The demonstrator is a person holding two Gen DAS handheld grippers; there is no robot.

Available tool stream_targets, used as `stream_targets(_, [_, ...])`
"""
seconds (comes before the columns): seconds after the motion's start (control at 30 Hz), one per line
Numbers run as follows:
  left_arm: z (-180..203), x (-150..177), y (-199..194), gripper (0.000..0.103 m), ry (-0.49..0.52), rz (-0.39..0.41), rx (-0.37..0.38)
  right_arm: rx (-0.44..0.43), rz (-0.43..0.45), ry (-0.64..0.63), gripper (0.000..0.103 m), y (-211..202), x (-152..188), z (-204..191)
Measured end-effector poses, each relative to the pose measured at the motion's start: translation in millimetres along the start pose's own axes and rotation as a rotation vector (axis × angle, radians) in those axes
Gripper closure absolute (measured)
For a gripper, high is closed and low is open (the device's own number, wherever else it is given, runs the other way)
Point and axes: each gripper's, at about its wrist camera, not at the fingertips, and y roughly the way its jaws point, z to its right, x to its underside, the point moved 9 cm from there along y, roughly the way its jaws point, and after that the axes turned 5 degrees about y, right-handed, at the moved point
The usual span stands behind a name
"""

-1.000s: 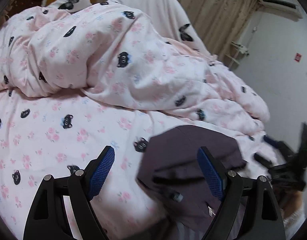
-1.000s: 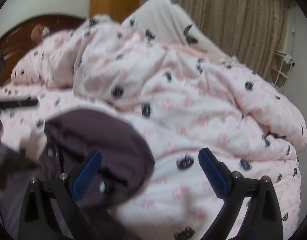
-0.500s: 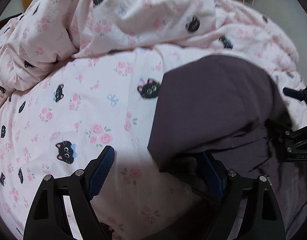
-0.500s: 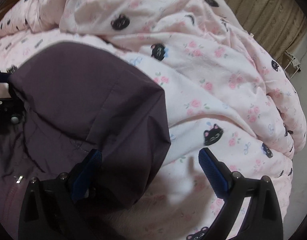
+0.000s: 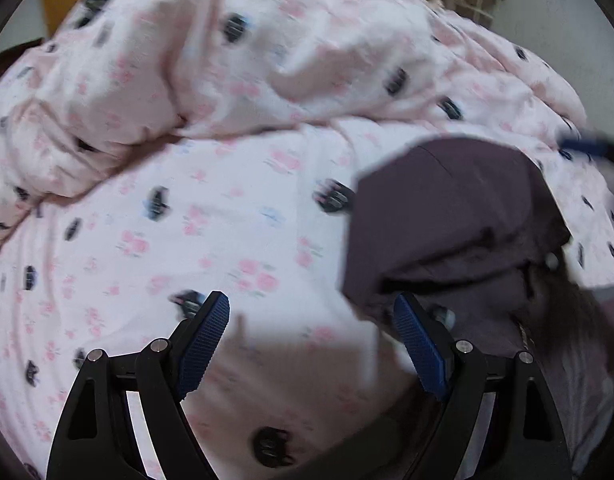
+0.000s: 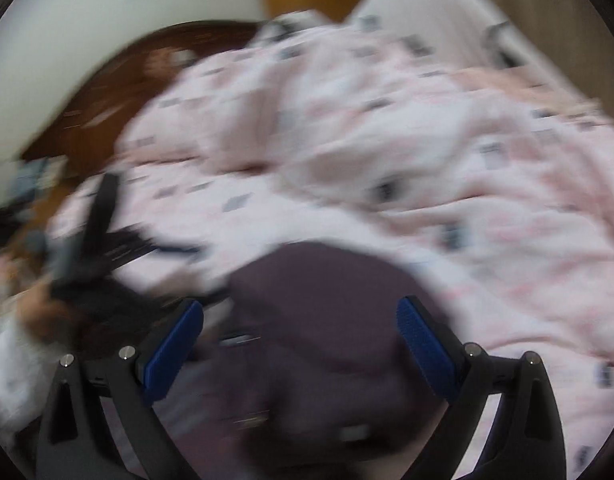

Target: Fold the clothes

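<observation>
Lining up over the dark garment on the bed

Left wrist view: the left gripper (image 5: pixel 309 336) hangs released, jaws wide and empty over the pink bedsheet (image 5: pixel 211 240). The dark purple garment (image 5: pixel 447 216) lies bunched just to its right, its near edge by the right pad.

Right wrist view, badly blurred: the right gripper (image 6: pixel 299 344) is also spread, nothing pinched, with the garment (image 6: pixel 315 300) between and below its jaws. I'd pinch only the top layer at an edge, keeping clear of the rumpled quilt (image 6: pixel 407 140) behind.
</observation>
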Motion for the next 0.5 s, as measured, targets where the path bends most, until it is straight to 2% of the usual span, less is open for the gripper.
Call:
stream_targets(0.03, [-5.5,-2.8,-2.1,0.021,-0.014,0.016,-0.013,-0.047,-0.031,0.000,0.010,7.5,7.3,-12.0])
stream_targets(0.1, [-17.9,-9.9,-5.9,0.021,-0.050,0.059,-0.019,-0.118,-0.094,0.003,0.033,24.0,21.9,-32.8])
stream_targets(0.13, [-22.4,-12.7,-4.3,0.021,-0.059,0.071,-0.015,-0.118,-0.123,0.008,0.055,34.9,29.4,-38.3])
stream_targets(0.17, [-25.9,-14.9,-0.8,0.021,-0.063,0.077,-0.009,-0.116,-0.151,0.014,0.067,45.8,37.0,-43.6])
stream_targets(0.3, [-21.2,-16.9,13.8,0.021,-0.045,0.062,0.056,-0.053,-0.180,0.042,0.068,81.9,47.2,-48.3])
stream_targets(0.4, [-19.3,-15.6,19.8,0.021,-0.035,0.052,0.063,0.024,-0.137,0.029,0.068,94.6,40.8,-45.2])
stream_targets(0.5, [-20.9,-15.6,21.6,0.021,-0.061,0.052,0.088,0.055,-0.129,0.011,0.068,101.9,37.0,-42.9])
